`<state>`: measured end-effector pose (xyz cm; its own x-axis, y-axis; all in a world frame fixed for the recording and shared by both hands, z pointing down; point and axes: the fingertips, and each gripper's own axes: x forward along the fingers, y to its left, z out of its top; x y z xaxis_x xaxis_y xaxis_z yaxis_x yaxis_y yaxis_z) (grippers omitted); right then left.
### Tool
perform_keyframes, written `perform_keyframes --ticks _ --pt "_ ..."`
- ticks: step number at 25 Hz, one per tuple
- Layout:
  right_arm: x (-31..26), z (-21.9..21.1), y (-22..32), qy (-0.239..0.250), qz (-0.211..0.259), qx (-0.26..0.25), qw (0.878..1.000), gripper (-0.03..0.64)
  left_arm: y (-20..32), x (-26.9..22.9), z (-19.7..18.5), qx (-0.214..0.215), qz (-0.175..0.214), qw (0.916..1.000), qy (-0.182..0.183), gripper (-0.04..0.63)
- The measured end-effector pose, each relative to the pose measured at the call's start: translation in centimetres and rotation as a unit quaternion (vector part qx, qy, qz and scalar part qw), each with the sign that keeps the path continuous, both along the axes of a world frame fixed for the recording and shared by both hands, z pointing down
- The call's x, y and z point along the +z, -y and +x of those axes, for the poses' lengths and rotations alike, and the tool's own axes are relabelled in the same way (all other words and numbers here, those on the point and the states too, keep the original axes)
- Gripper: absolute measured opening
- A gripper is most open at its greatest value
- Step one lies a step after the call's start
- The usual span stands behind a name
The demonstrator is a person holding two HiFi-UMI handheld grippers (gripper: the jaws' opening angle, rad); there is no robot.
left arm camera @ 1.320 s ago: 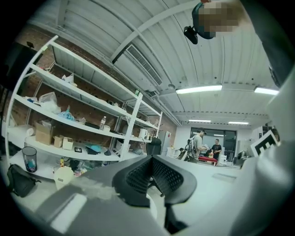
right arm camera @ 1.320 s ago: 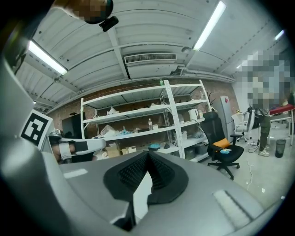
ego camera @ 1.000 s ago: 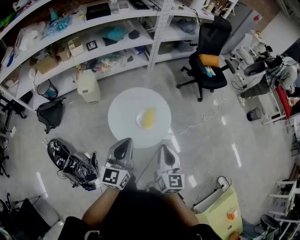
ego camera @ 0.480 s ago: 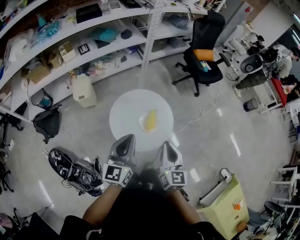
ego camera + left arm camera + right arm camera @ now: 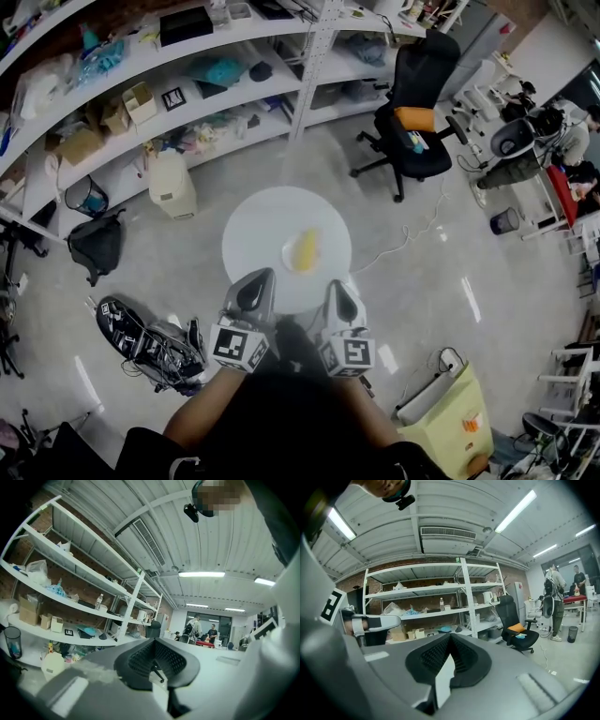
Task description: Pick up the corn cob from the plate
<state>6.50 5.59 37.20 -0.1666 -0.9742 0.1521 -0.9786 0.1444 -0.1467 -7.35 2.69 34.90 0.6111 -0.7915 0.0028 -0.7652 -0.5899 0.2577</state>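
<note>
Left tongs point(image 5: 261, 277) and right tongs point(image 5: 337, 286) are held side by side and roughly level at the near edge of the round white surface point(image 5: 253, 234), with nothing reached yet. The cob point(image 5: 305, 250) lies untouched on a small plate point(image 5: 284, 253) near the middle of that surface. It is ahead of both tongs and between their lines, somewhat nearer the right one. Likely faults from this position are four. (1) Tongs that arrive shut would strike the cob and roll or push it off the plate, since a rounded cob on a smooth plate probably offers little resistance. (2) A level approach may pass over the cob, or catch the plate rim and slide the plate across the surface, so a downward tilt seems needed. (3) Neither gripper view shows the cob, as both look over it toward the shelves point(image 5: 436, 591), so aim depends on the head view alone. (4) A grip near one end could squeeze the cob out sideways. As to the state of the tongs, in each gripper view the ribbed pads point(image 5: 140, 656) meet along their inner edges with no gap and nothing between them. Both tongs are closed and empty, touching neither cob nor plate so far as the head view shows.
</note>
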Motion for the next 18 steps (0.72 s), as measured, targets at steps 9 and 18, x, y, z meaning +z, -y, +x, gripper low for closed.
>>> perform_keyframes --ticks 9,18 --pt "1.2 1.2 4.6 -0.001 -0.008 -0.009 1.000 0.006 4.6 0.8 1.3 -0.012 -0.013 0.9998 0.004 0.002" --pt "4.2 2.3 8.6 0.012 -0.046 -0.010 0.999 0.006 9.0 3.3 2.6 -0.017 -0.040 0.9990 0.011 0.002"
